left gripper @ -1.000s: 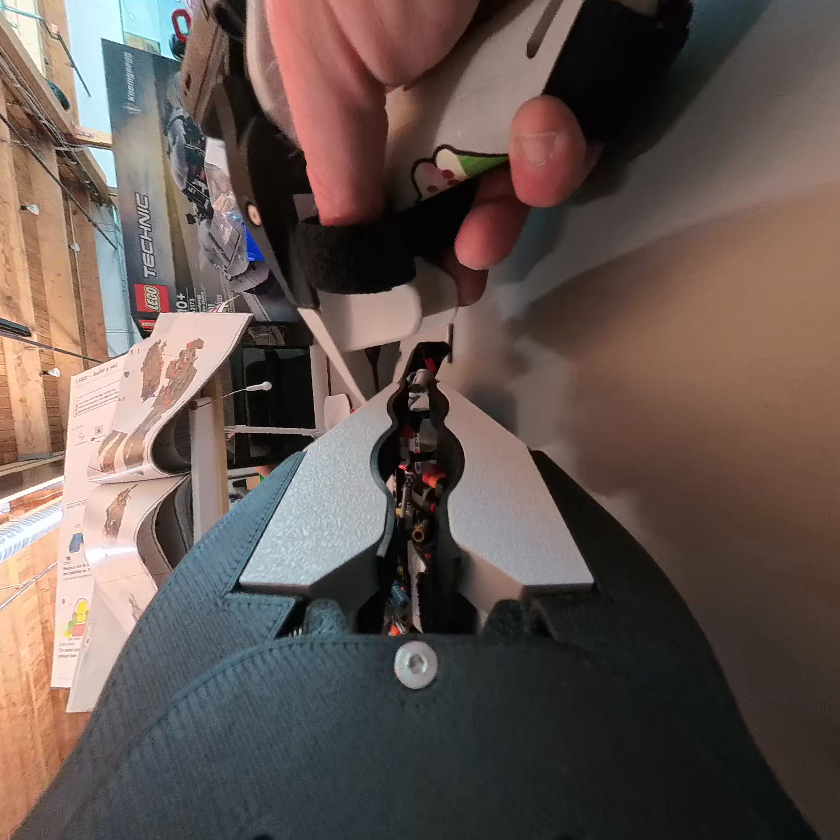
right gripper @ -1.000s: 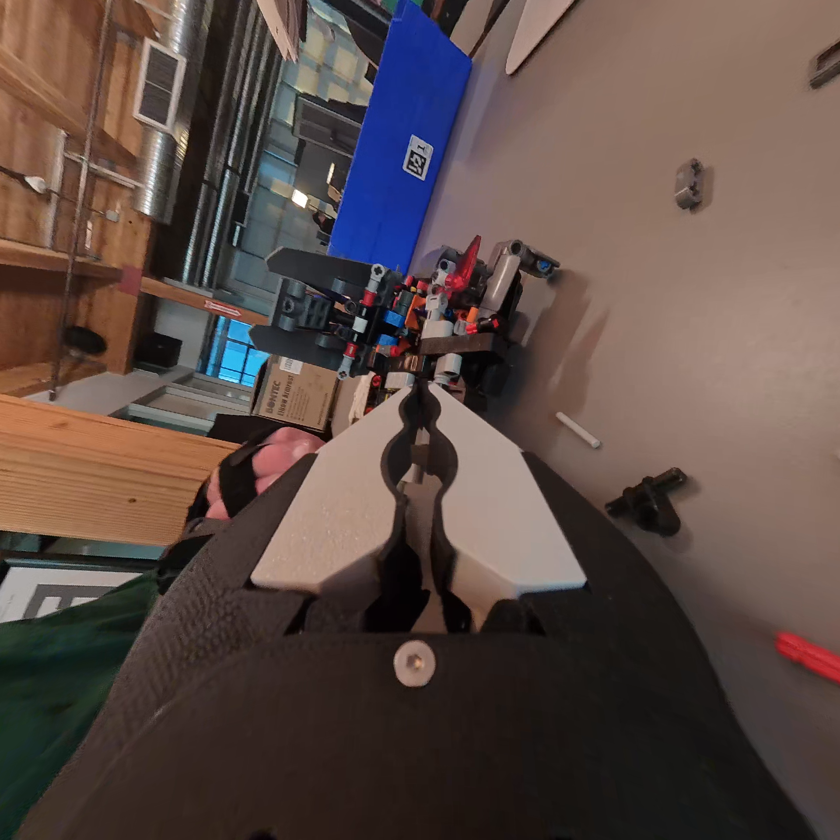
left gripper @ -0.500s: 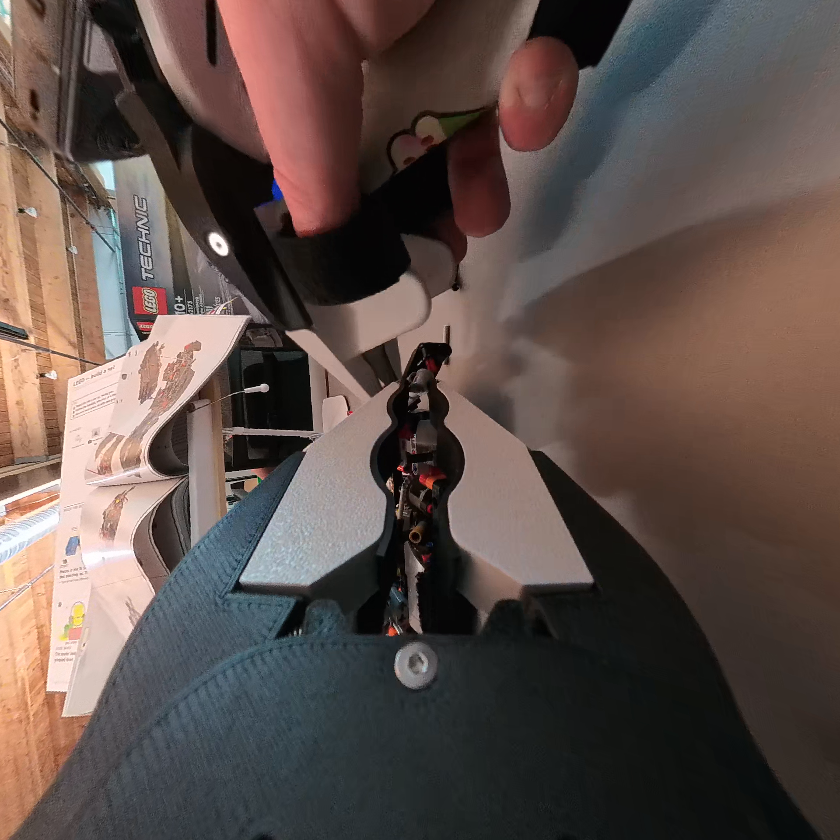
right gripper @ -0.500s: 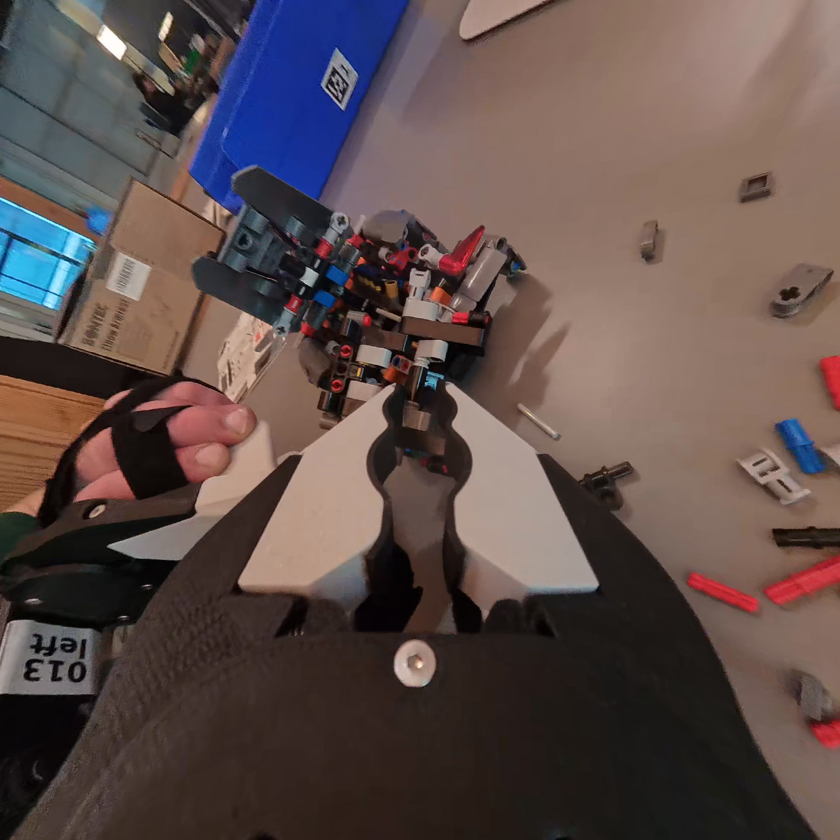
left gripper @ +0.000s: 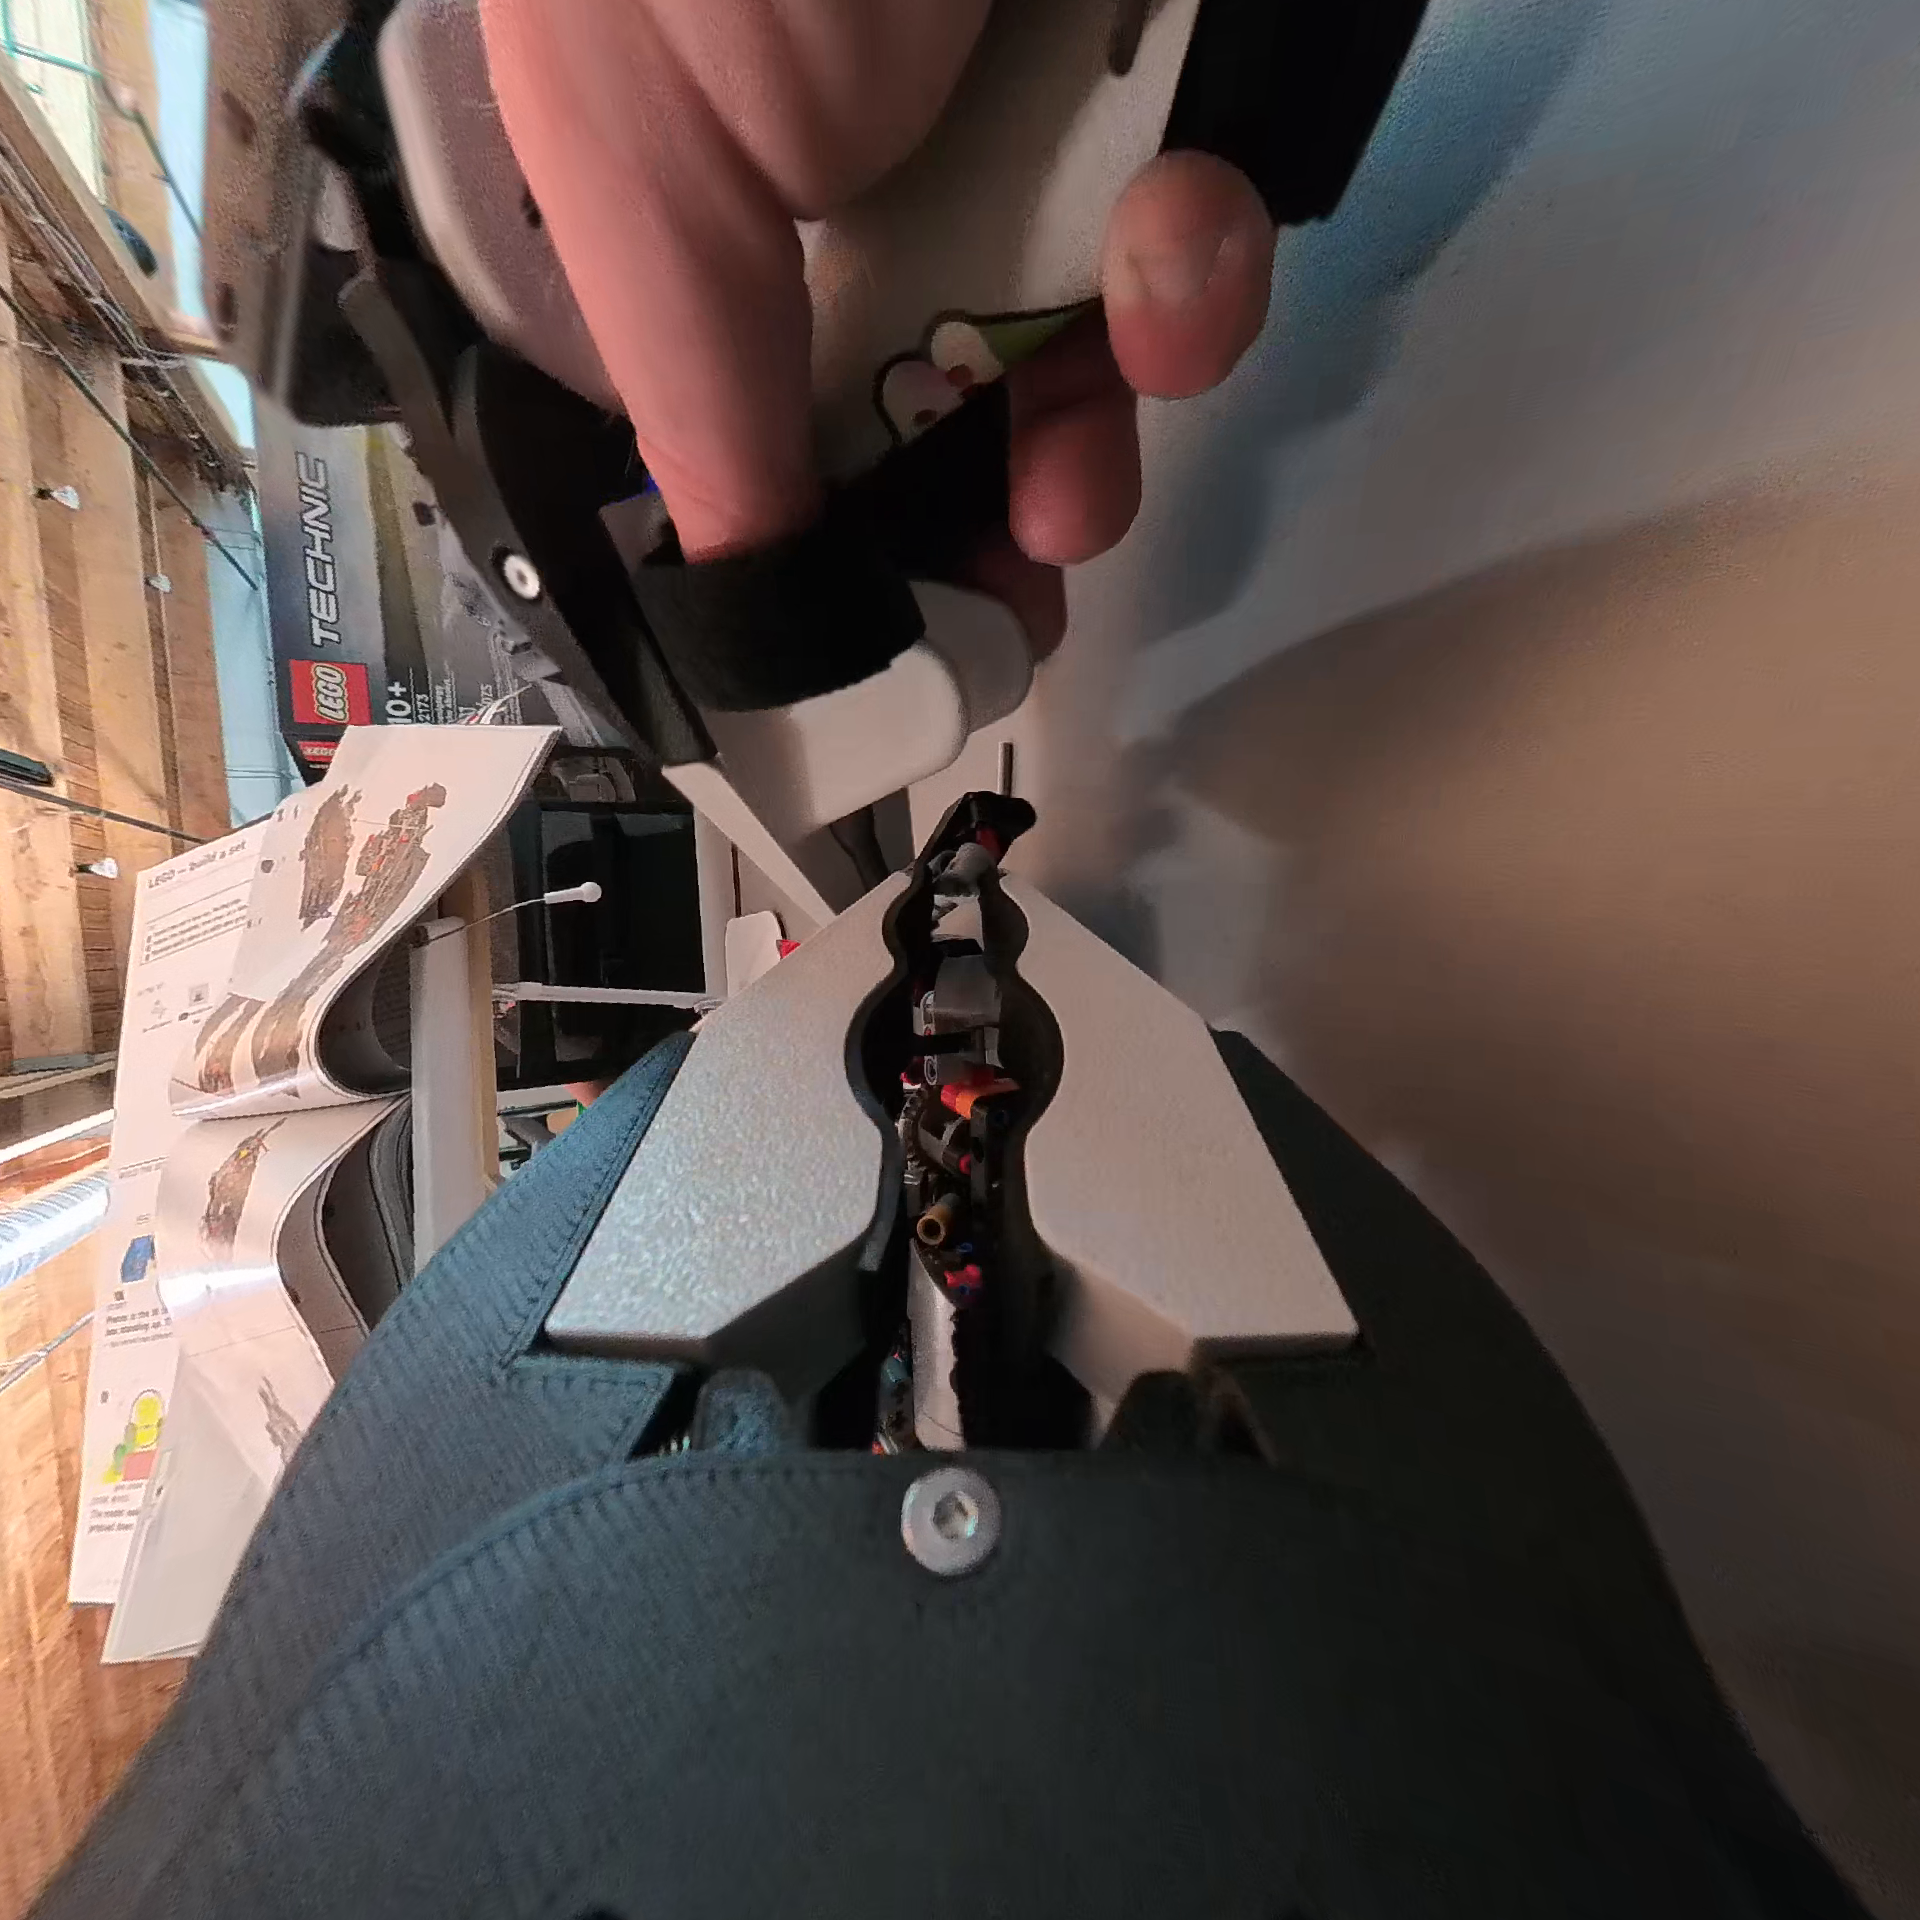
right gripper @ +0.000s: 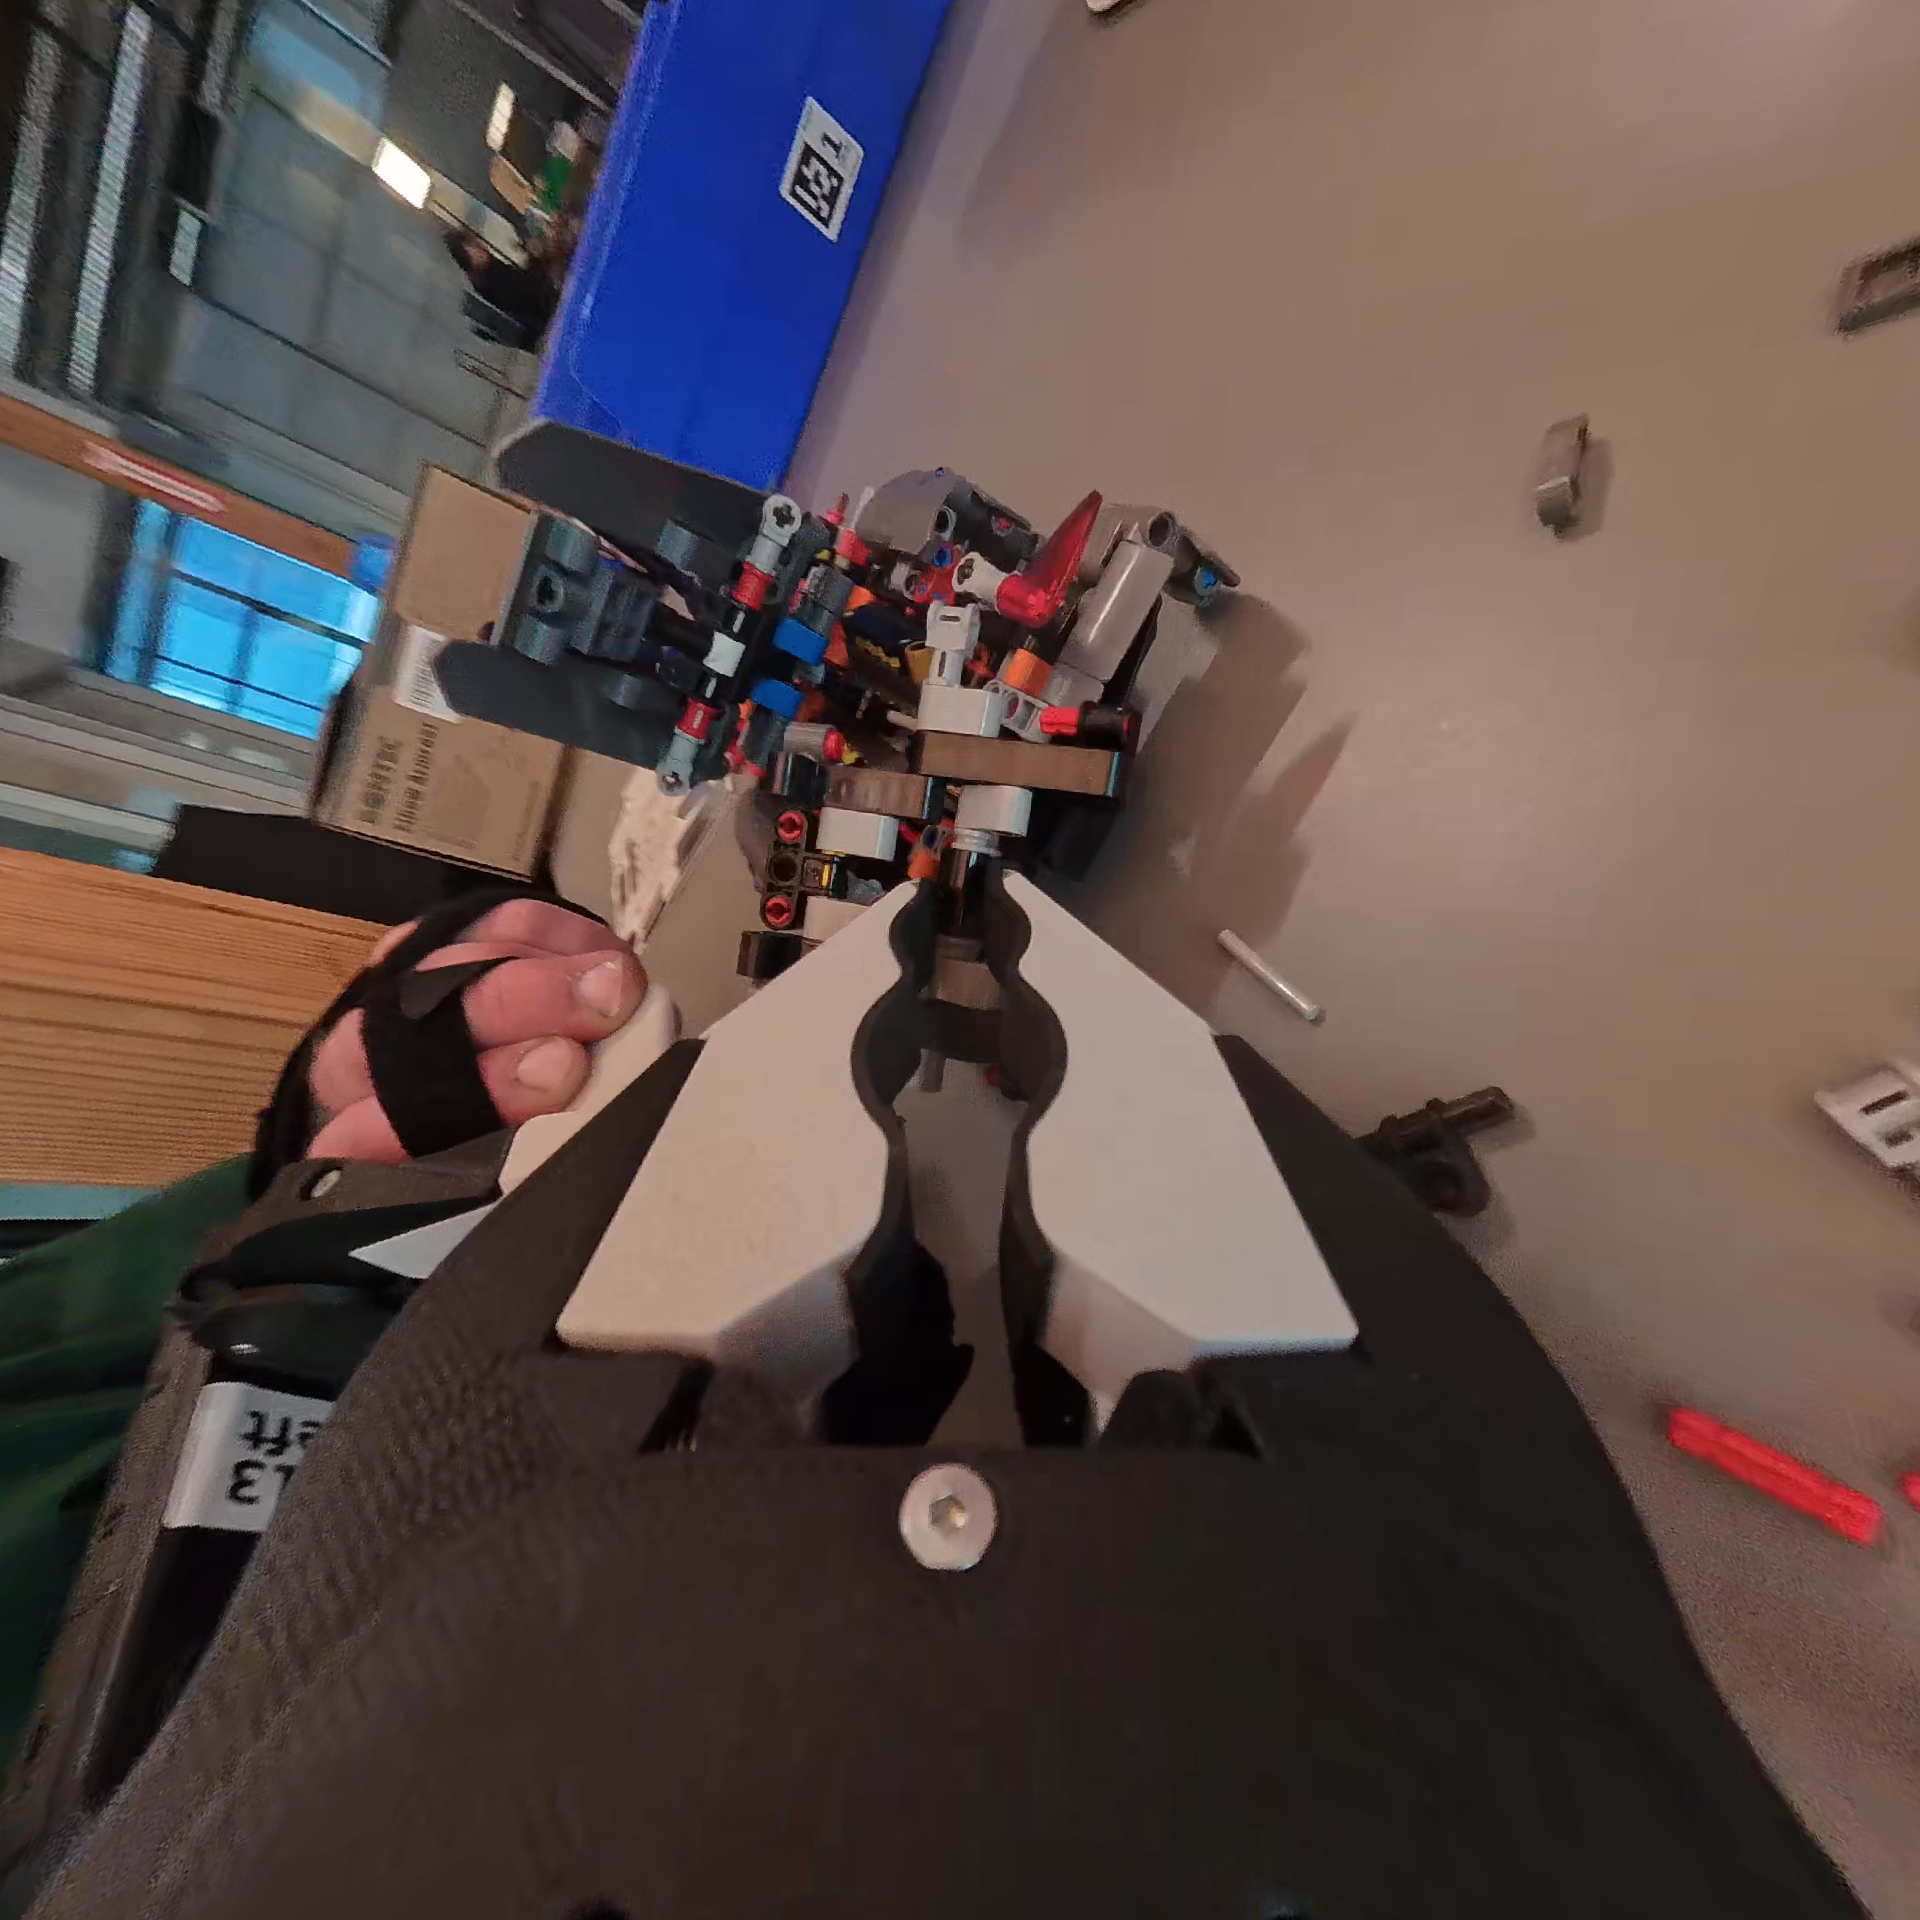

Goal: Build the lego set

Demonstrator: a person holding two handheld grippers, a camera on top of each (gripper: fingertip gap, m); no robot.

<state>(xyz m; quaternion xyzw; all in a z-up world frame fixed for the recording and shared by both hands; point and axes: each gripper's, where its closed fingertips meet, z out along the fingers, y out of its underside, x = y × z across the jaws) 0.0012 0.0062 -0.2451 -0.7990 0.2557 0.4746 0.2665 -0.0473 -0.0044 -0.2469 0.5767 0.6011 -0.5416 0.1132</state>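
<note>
Left gripper (left gripper: 961, 914): jaws clamped on the model (left gripper: 954, 1049), which fills the gap between them
Right gripper (right gripper: 961, 914): jaws closed on a dark axle (right gripper: 961, 971) at the model's near end
Model (right gripper: 894, 665): multicoloured build, straight ahead of the right gripper's tips, above the grey table (right gripper: 1455, 520)
Loose parts: white pin (right gripper: 1270, 977), black connector (right gripper: 1439, 1138) and red beam (right gripper: 1771, 1475), right of the right gripper
Booklet (left gripper: 312, 956): open, left of the left gripper
Blue bin (right gripper: 727, 239): beyond the model

Blue bin (right gripper: 717, 249) at table (right gripper: 1455, 312) far edge; cardboard box (right gripper: 457, 727) just behind bin; wood beam (right gripper: 135, 997) nr box.
</note>
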